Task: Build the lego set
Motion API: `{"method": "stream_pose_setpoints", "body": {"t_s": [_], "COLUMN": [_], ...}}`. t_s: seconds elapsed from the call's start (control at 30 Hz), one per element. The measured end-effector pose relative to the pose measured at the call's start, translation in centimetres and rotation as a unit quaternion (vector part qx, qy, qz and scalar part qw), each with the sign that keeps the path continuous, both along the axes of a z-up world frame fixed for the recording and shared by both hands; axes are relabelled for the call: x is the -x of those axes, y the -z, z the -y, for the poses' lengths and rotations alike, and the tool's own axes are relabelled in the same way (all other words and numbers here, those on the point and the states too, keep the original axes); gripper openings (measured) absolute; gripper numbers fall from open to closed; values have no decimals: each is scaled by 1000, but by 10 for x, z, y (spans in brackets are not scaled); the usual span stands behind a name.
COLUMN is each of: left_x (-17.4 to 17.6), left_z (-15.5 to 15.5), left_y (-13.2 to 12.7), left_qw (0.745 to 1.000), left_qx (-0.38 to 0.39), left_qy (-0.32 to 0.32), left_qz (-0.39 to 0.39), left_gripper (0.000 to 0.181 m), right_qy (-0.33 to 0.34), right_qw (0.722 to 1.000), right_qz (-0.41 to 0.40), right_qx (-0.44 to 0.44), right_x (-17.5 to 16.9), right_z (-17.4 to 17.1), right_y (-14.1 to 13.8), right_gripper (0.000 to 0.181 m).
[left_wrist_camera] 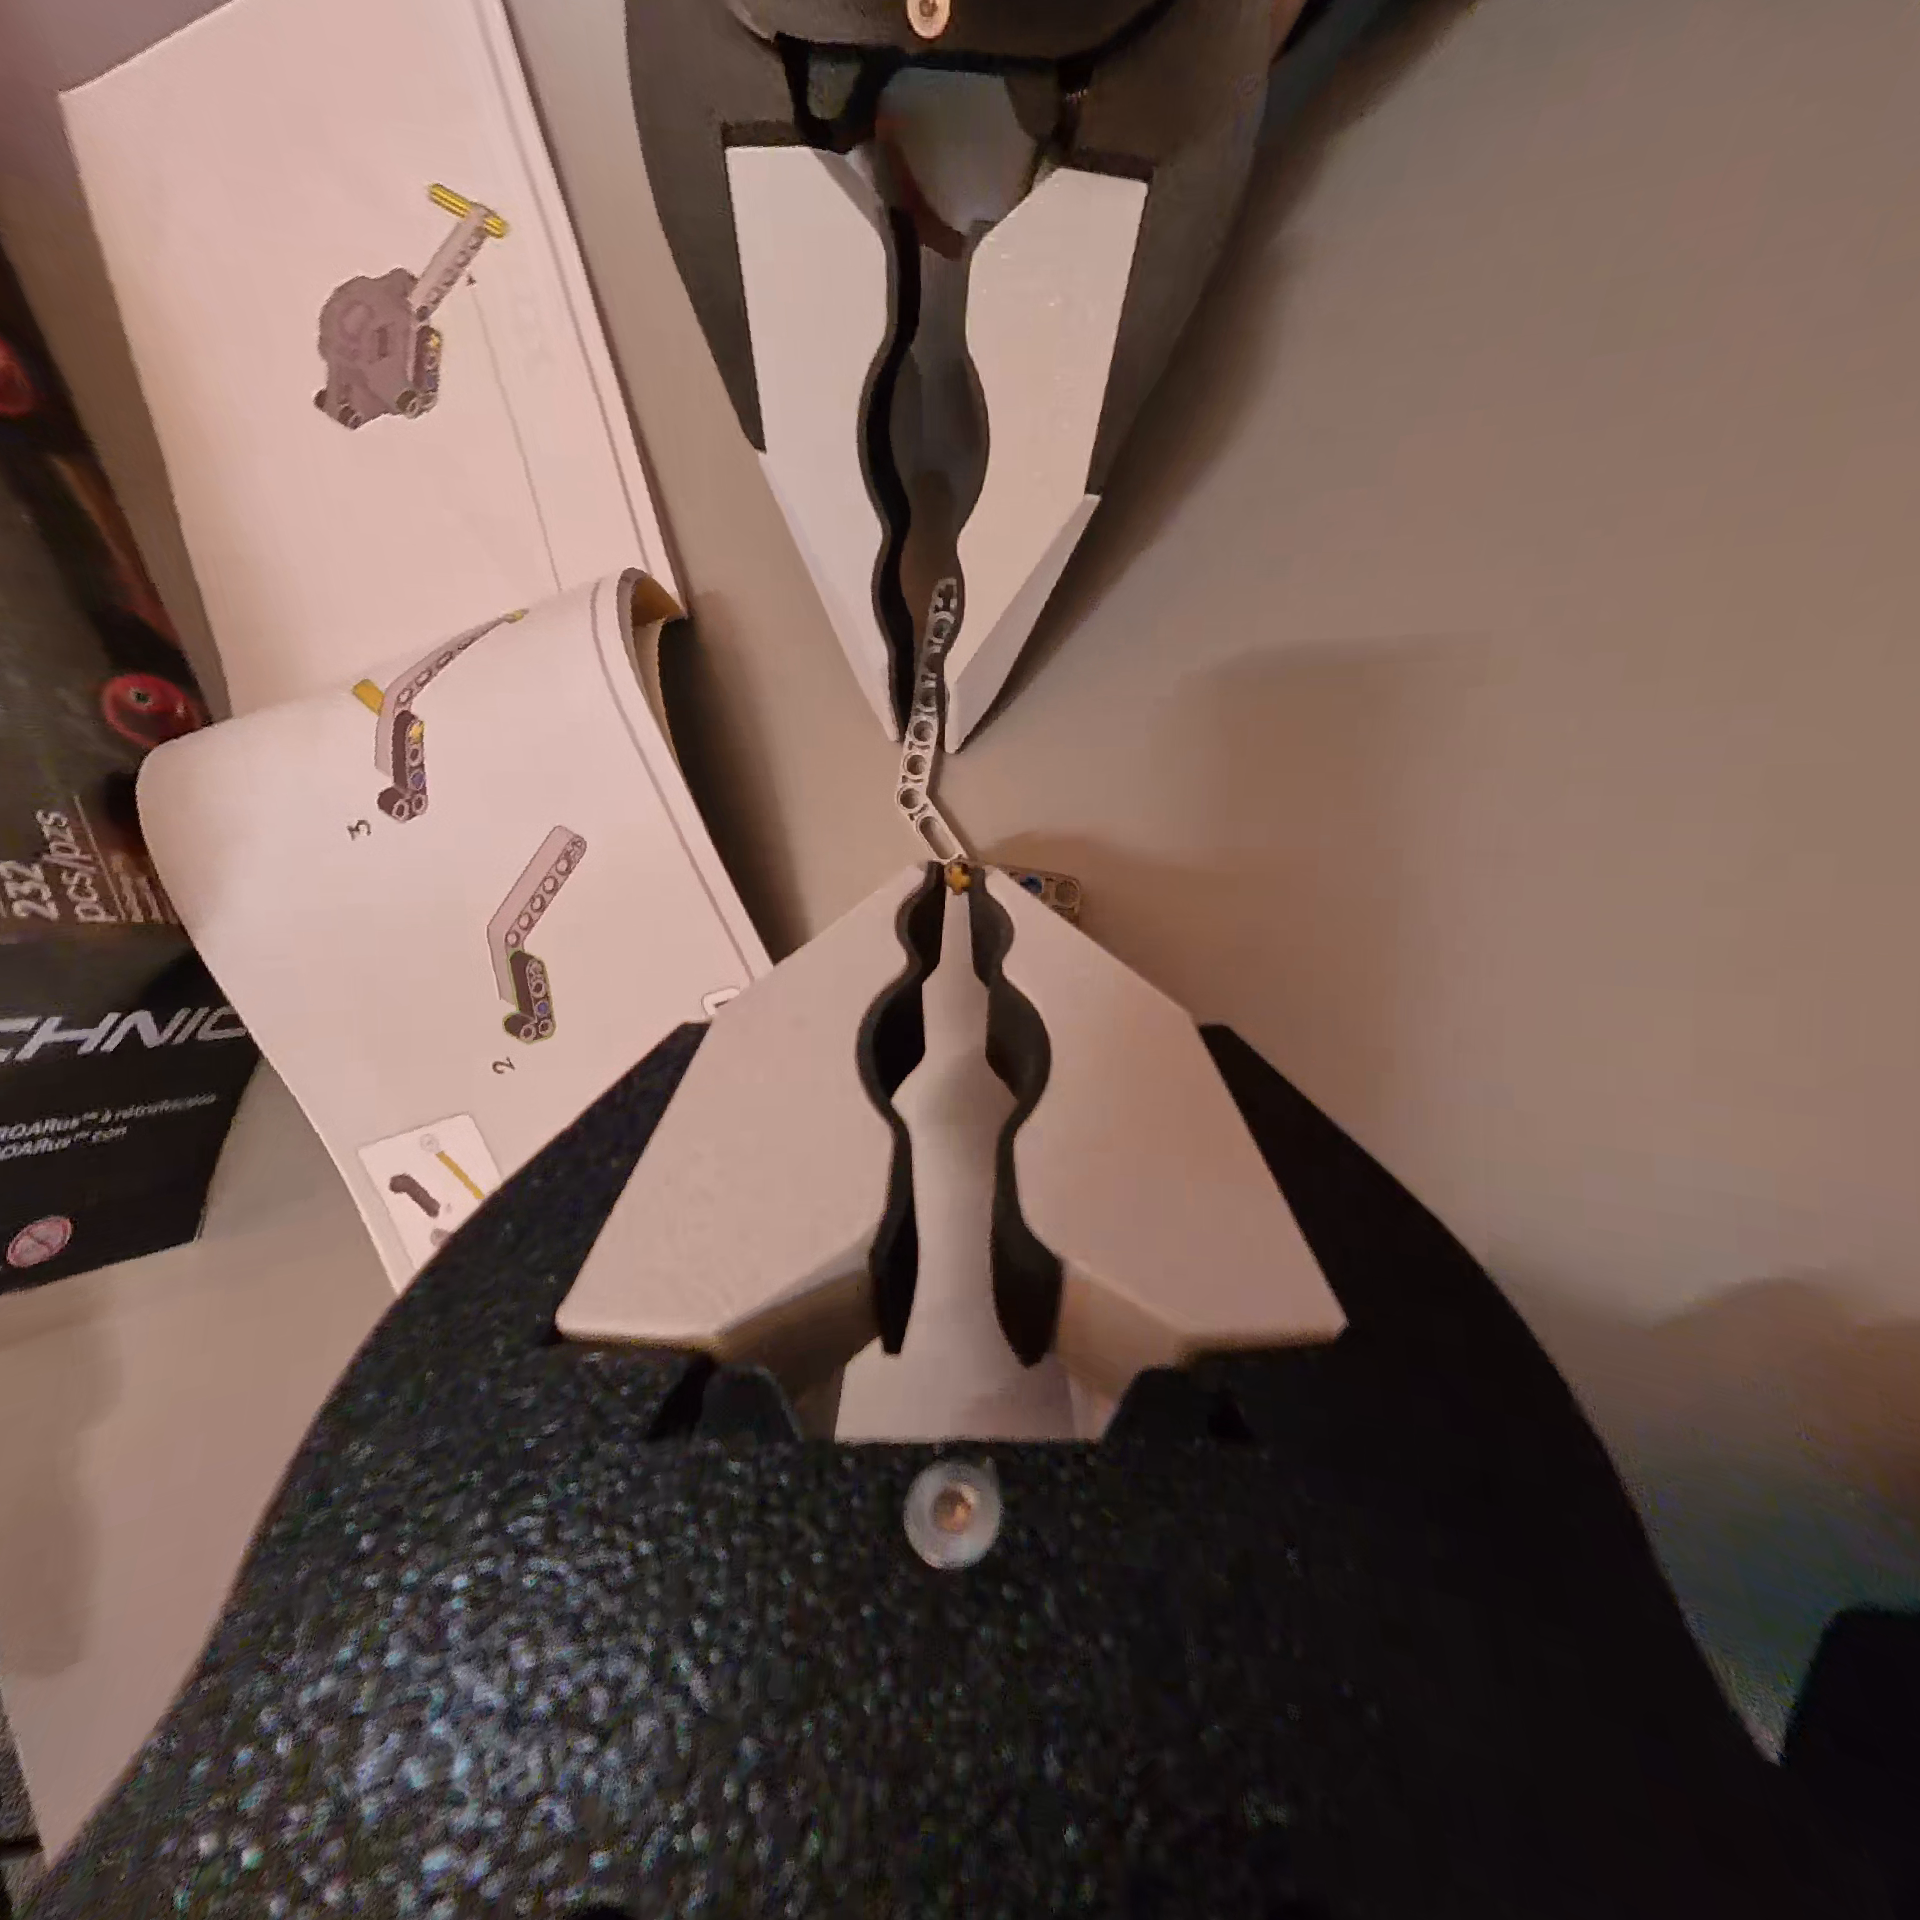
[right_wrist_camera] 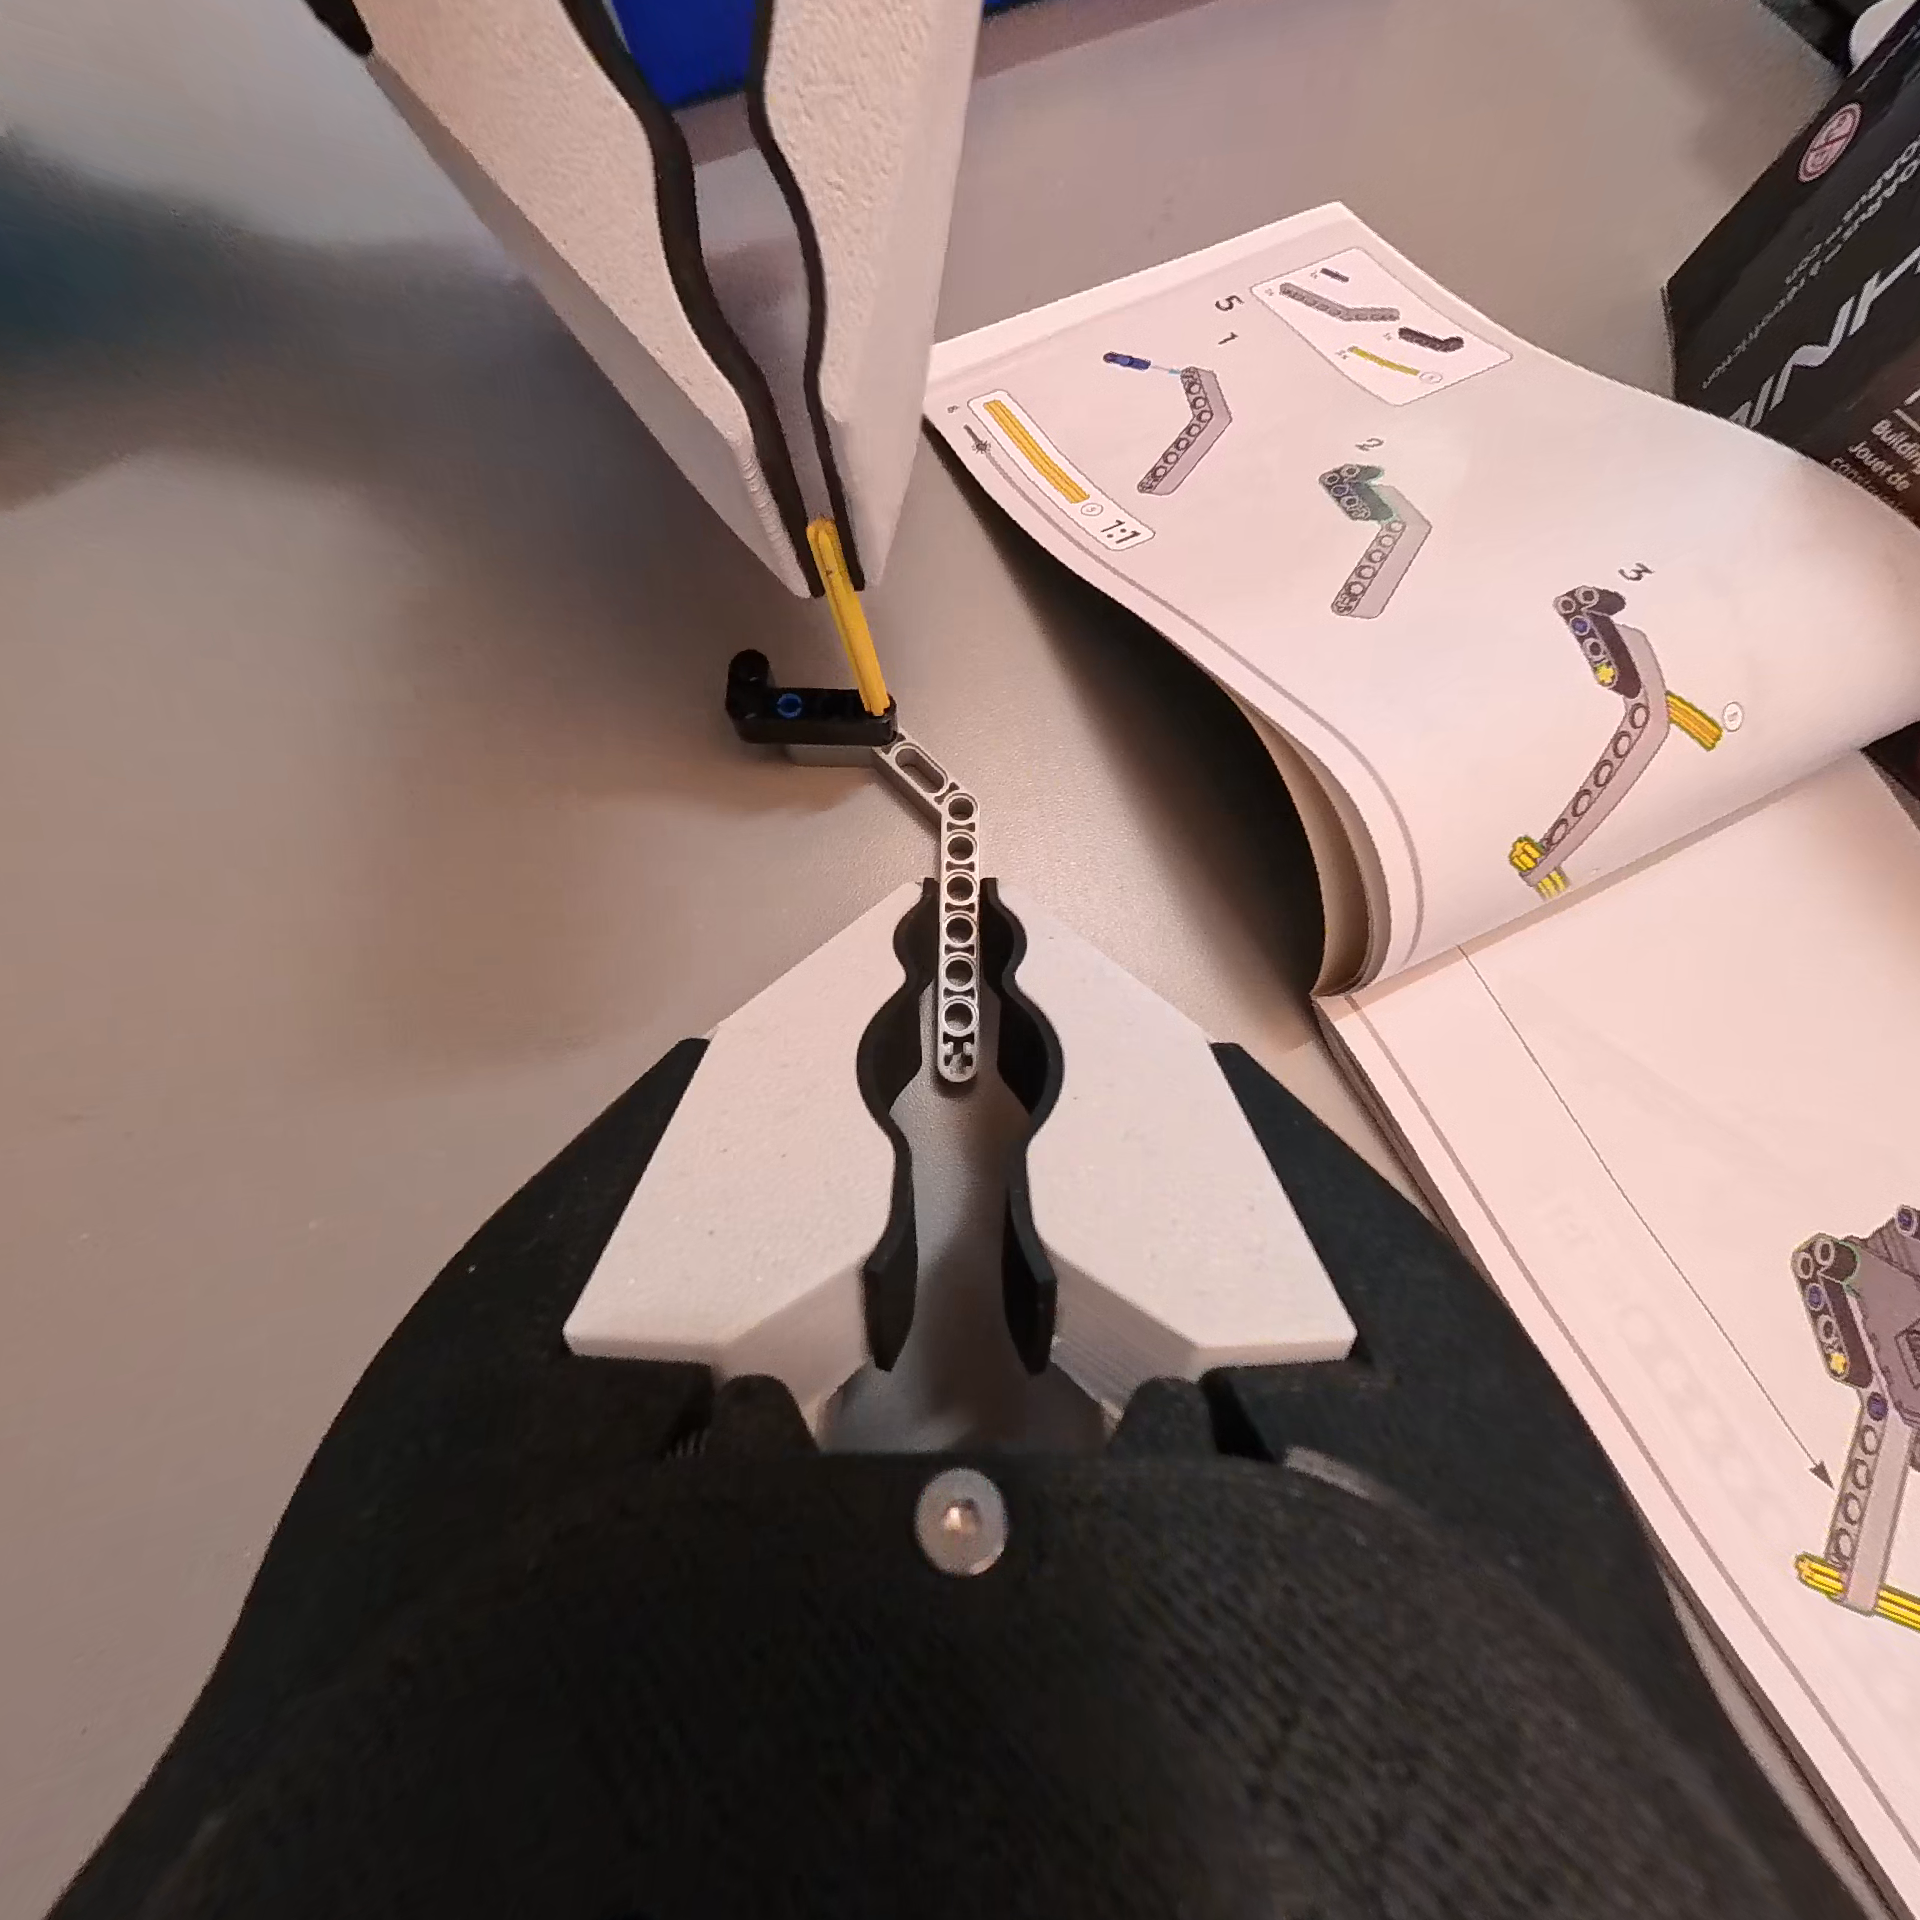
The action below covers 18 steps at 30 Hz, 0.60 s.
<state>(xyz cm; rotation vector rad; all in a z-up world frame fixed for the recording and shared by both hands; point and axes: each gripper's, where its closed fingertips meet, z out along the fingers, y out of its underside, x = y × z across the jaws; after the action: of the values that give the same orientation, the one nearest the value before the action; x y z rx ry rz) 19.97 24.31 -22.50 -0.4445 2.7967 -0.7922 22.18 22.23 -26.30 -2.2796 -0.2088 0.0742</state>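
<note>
Right gripper [right_wrist_camera: 958,904]: fingers clenched on the long arm of the grey bent beam [right_wrist_camera: 956,935], held above the bench [right_wrist_camera: 312,831]. Left gripper [right_wrist_camera: 831,566]: fingers pinch the yellow axle [right_wrist_camera: 857,644], whose lower end sits in the black L-piece [right_wrist_camera: 795,712] mounted on the beam's short arm. Open manual [right_wrist_camera: 1455,623] beside; dark box [left_wrist_camera: 62,1039] beyond it.

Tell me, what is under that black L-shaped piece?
The grey bent beam runs under the black L-shaped piece; its end there is covered. The yellow axle enters from above; its lower tip is hidden.
</note>
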Motion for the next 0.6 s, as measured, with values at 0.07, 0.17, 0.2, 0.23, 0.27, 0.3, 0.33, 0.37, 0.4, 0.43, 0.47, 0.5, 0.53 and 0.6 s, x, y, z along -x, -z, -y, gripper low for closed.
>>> {"method": "stream_pose_setpoints", "body": {"t_s": [0.07, 0.17, 0.2, 0.23, 0.27, 0.3, 0.33, 0.37, 0.4, 0.43, 0.47, 0.5, 0.53, 0.6], "left_x": [0, 0, 0, -1, -1, -1, -1, -2, -2, -2, -2, -3, -3, -3], "left_z": [0, 0, 0, 0, 0, 1, 1, 0, 0, -1, -1, 0, 1, 2], "left_y": [0, 0, 1, 1, 1, 1, 1, 1, 1, 1, 1, 1, 1, 1], "left_qw": [1000, 999, 998, 997, 996, 995, 994, 993, 991, 990, 988, 987, 985, 982], "left_qx": [-9, -19, -22, -24, -26, -30, -35, -42, -49, -57, -63, -67, -71, -82], "left_qy": [15, 41, 51, 60, 72, 84, 95, 105, 115, 124, 132, 141, 149, 162], "left_qz": [-9, -21, -26, -31, -32, -34, -35, -36, -38, -41, -44, -47, -50, -56], "left_gripper": [1, 1, 1, 1, 1, 1, 1, 1, 1, 2, 1, 1, 2, 2], "right_qy": [0, 0, 0, 0, 0, 0, 0, 0, 0, 0, 0, 0, 0, 0], "right_qw": [1000, 1000, 1000, 1000, 1000, 1000, 1000, 1000, 1000, 1000, 1000, 1000, 1000, 1000], "right_qz": [1, -3, -2, 0, 0, -1, -1, -1, -1, -2, -3, -3, -4, -3], "right_qx": [0, 1, 0, 0, 0, 0, 0, 0, 0, 0, 0, 1, 1, 1], "right_x": [0, 0, 0, 0, 0, 0, 0, 0, 0, 0, 0, 0, 0, 0], "right_z": [0, 0, 0, 0, 0, 0, 0, 0, 0, 0, 0, 0, 0, 0], "right_y": [0, 0, 0, 0, 0, 0, 0, 0, 0, 0, 0, 0, 0, 0], "right_gripper": [6, 6, 5, 6, 6, 6, 6, 6, 6, 6, 6, 6, 6, 6]}}
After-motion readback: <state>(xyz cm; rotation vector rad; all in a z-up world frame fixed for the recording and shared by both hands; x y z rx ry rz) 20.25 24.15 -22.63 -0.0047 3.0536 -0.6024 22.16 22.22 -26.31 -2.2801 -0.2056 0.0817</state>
